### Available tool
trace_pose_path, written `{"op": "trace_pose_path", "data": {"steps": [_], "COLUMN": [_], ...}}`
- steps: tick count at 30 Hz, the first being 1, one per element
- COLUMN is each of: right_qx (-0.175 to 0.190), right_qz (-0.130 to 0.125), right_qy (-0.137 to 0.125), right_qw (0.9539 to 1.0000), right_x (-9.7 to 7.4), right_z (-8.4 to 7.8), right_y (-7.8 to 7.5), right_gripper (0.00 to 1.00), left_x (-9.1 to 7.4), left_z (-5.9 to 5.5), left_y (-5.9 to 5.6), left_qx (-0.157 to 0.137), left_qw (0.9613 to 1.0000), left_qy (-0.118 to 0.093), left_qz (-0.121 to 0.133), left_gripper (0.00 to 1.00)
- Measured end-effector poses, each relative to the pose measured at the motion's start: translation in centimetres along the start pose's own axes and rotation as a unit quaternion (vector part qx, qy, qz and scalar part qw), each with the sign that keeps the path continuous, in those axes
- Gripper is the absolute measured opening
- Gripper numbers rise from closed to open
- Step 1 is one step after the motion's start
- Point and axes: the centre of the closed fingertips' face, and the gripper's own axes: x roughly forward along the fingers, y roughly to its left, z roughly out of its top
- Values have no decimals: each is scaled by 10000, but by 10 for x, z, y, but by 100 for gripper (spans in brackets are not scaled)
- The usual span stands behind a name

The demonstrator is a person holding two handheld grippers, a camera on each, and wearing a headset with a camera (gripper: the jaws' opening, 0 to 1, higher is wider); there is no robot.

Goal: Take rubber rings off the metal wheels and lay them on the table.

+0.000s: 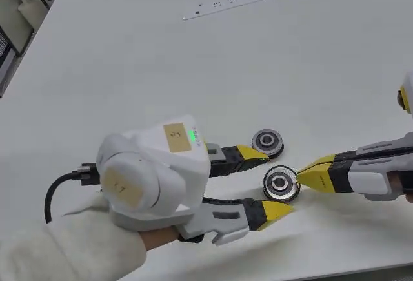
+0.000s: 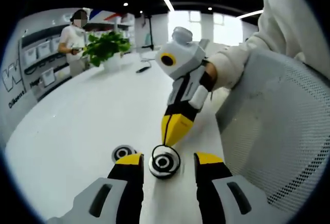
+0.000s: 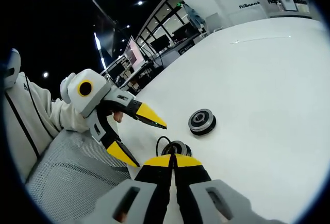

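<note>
On a white table [image 1: 129, 68], the left gripper [image 2: 168, 158] has its yellow-tipped jaws wide apart. A metal wheel [image 1: 281, 183] lies flat just ahead of the gap between the tips, touching neither of them. The right gripper [image 3: 172, 156] faces the left one across this wheel. Its jaws are pressed together and its tips are at the wheel's rim. In the right gripper view, a thin black ring [image 3: 161, 141] rises in a loop from the wheel to these closed tips, so the jaws seem to be pinching it. The rest of the ring cannot be made out against the wheel. A second wheel [image 1: 267, 141] lies flat on the table just outside one left jaw, close to the tip but not touching it. It is a little apart from the first wheel and off to one side of the right jaws. The table between the two wheels is bare. Far beyond both pairs of jaws, a white power strip [image 1: 242, 0] lies on the table. A black cable [image 1: 55, 190] runs from the back of the left gripper, beside a fuzzy white sleeve [image 1: 64, 249]. In the left gripper view, a grey mesh chair [image 2: 278, 131] stands beside the right gripper. Far past the jaws, a leafy plant [image 2: 105, 46] sits on the table with a person [image 2: 72, 38] next to it.
</note>
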Motion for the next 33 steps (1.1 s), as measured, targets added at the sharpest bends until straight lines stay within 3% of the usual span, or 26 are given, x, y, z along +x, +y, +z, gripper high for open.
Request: {"op": "trace_pose_path", "data": {"steps": [4, 8, 11, 14, 19, 22, 26, 33], "right_qx": [-111, -208, -198, -223, -285, -362, -523, -813], "right_qz": [-46, -69, -48, -58, -103, -127, -181, -184], "right_qy": [-42, -16, -34, -70, -166, -198, -191, -125], "right_qw": [9999, 9998, 9998, 9997, 9994, 9991, 9983, 9964], "right_x": [-8, -14, -19, -26, -36, -41, -47, -49], "right_z": [5, 7, 10, 14, 23, 29, 34, 42], "right_y": [2, 5, 8, 11, 15, 20, 25, 42], "right_gripper": [0, 0, 0, 0, 0, 0, 0, 0], "left_x": [-9, -22, -33, -50, -77, -93, -109, -139], "left_z": [7, 12, 15, 15, 18, 15, 9, -20], "left_y": [-1, 3, 6, 17, 29, 37, 42, 44], "left_qx": [-50, -93, -246, -162, -206, -144, -297, -469], "left_qw": [10000, 9999, 9996, 9989, 9970, 9948, 9922, 9842], "left_qy": [44, 67, 24, 87, 91, 162, 205, 552], "left_qz": [-41, 52, 122, 442, 747, 992, 1196, 1614], "left_gripper": [48, 59, 62, 65, 68, 70, 76, 83]}}
